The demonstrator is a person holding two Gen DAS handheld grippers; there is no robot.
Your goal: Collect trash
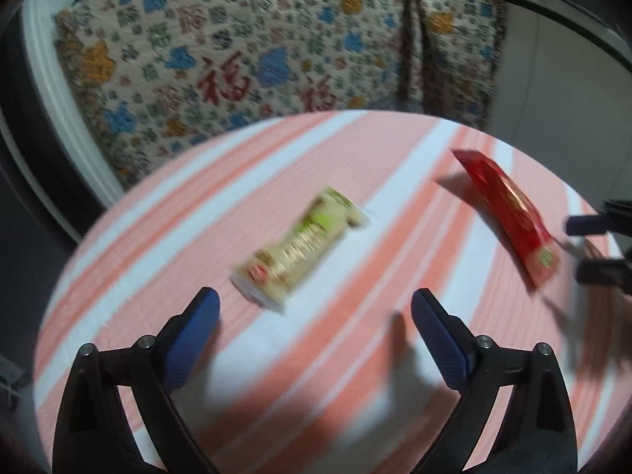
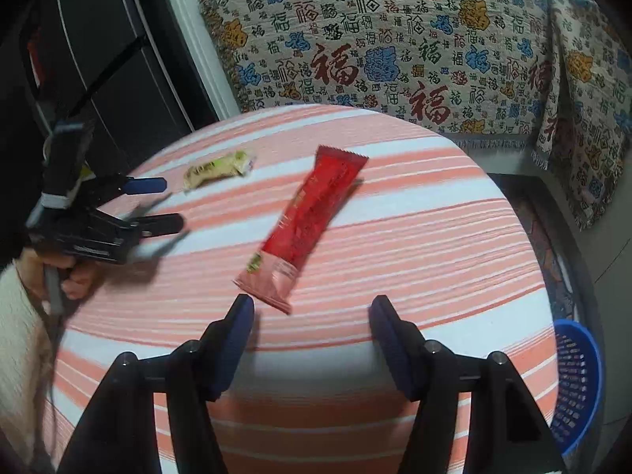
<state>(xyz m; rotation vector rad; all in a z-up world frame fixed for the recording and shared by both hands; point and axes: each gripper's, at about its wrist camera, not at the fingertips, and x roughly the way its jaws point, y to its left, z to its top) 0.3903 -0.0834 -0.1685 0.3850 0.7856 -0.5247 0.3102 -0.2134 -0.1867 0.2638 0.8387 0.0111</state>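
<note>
Flat on striped table [image 2: 434, 237]: long red wrapper [image 2: 312, 221], short cream wrapper [image 1: 302, 249]; both grippers' jaws spread, empty.

Pink-and-white striped cloth [image 2: 414, 237] over the round table. Red wrapper [image 2: 312, 217] with a paler pink end and a small green mark. Cream wrapper [image 1: 300, 249] with green and a red spot. Beige throw [image 2: 395, 39] patterned with red, blue, orange and green characters. Blue perforated basket [image 2: 578, 387]. Black grippers with blue pads [image 1: 195, 339]. White fuzzy sleeve [image 2: 17, 316].
</note>
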